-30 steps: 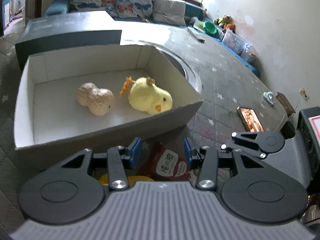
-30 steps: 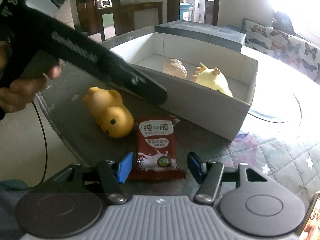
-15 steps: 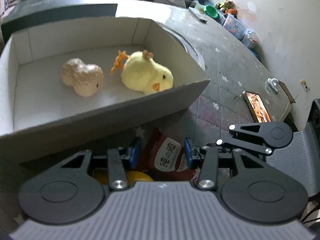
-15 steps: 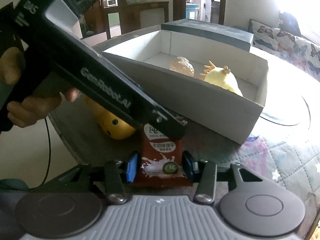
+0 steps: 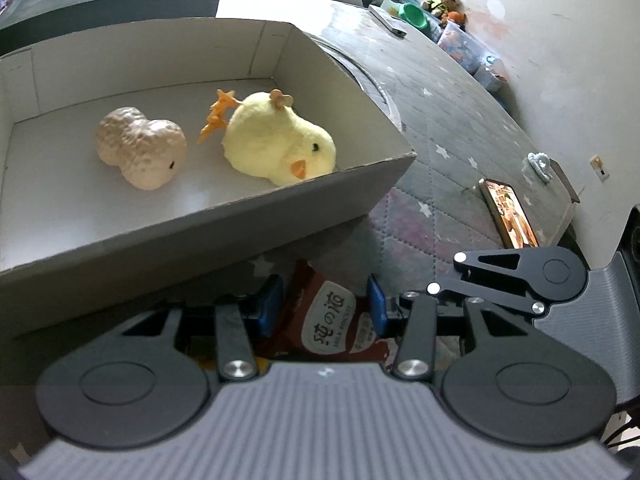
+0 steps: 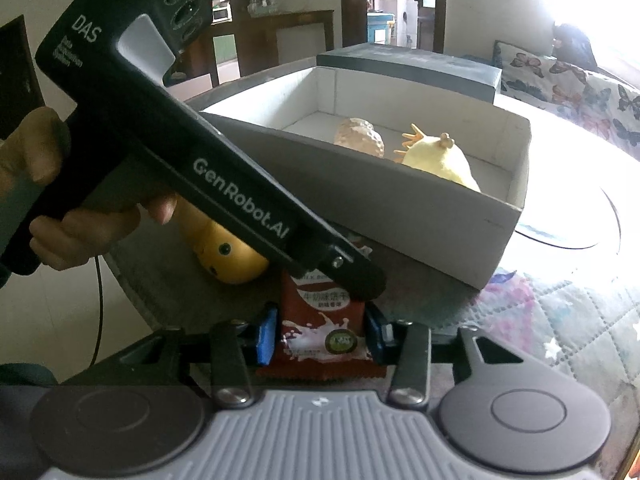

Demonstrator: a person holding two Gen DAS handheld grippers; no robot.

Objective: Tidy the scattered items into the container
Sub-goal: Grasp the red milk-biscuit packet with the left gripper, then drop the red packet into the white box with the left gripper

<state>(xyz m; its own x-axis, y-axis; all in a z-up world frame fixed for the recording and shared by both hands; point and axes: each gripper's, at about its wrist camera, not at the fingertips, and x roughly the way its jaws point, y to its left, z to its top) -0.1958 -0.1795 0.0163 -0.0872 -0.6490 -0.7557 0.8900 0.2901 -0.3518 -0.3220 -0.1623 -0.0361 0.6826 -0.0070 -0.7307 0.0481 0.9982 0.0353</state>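
Observation:
A brown milk-biscuit packet lies on the table in front of the white cardboard box. My right gripper is shut on the packet, its blue pads against both sides. My left gripper hangs open just over the packet's far end, and its tip covers the packet's top. In the box lie a yellow chick plush and a beige peanut-shaped toy. An orange duck toy lies on the table left of the packet, half hidden by the left gripper.
A dark lid sits behind the box. A phone lies to the right near the table edge. A hand holds the left gripper. The table's edge drops off left of the duck. A glass turntable lies beyond the box.
The right gripper's fingers have narrowed from wide apart onto the packet's sides. The left gripper has come down and forward over the packet, now hiding part of the duck.

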